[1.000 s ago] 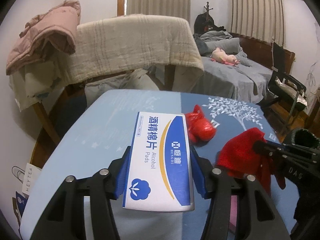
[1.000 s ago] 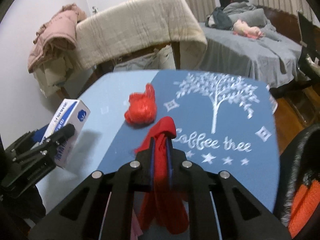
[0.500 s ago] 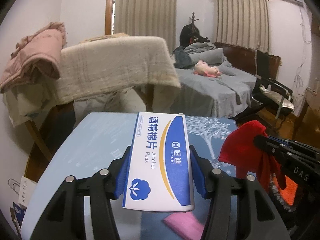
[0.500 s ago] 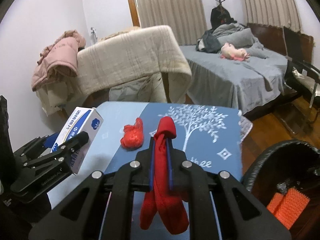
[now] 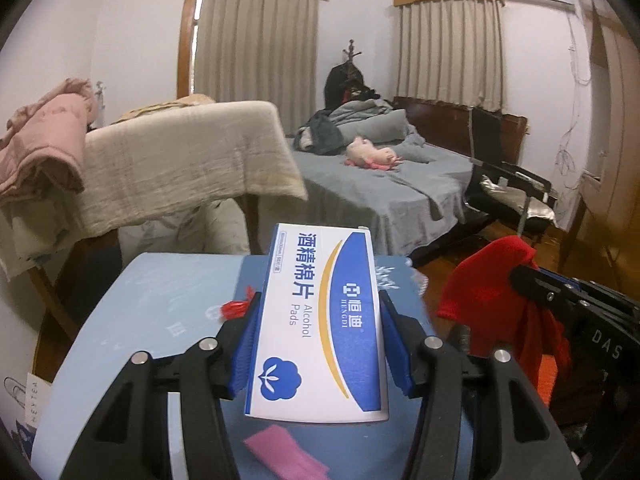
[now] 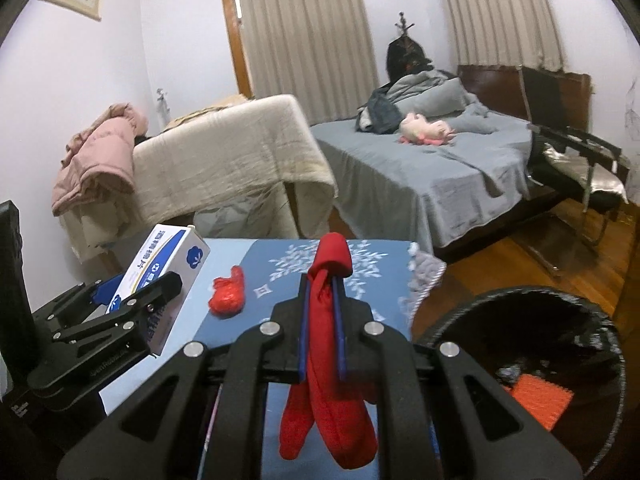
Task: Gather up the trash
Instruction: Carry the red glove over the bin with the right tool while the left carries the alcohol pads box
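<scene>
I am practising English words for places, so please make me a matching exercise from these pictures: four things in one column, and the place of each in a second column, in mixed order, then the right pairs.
Things:
1. alcohol pads box
2. red cloth
3. crumpled red bag
4. orange piece

Places:
A. lying on the blue table, held by nothing
B. inside the black bin
C. between the fingers of the left gripper
D. between the fingers of the right gripper

Right pairs: 1-C, 2-D, 3-A, 4-B
</scene>
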`<state>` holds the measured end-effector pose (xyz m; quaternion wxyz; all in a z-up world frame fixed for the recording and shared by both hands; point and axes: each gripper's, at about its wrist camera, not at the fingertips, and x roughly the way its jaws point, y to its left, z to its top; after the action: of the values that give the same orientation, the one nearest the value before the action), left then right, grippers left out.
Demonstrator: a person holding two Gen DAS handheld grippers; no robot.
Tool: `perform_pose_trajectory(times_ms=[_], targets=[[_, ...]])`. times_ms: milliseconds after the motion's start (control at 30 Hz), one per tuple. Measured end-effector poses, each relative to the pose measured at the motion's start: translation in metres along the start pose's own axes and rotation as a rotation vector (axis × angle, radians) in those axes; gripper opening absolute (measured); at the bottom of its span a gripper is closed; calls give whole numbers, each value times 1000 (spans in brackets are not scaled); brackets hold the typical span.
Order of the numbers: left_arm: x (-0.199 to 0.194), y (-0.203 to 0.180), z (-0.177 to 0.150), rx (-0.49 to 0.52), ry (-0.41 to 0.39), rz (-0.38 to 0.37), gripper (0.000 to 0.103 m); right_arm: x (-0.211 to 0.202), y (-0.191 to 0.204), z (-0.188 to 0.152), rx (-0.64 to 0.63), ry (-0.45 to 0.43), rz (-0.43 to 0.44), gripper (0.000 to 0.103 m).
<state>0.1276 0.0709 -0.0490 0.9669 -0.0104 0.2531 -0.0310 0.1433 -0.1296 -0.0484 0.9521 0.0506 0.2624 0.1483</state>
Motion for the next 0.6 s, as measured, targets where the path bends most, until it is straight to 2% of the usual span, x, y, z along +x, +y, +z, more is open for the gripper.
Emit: perform_pose_trajectory(times_ms=[600], targets=[[-14,-107,9,101,-31,-170,54,-78,-81,-10,50,-75,-161,10]])
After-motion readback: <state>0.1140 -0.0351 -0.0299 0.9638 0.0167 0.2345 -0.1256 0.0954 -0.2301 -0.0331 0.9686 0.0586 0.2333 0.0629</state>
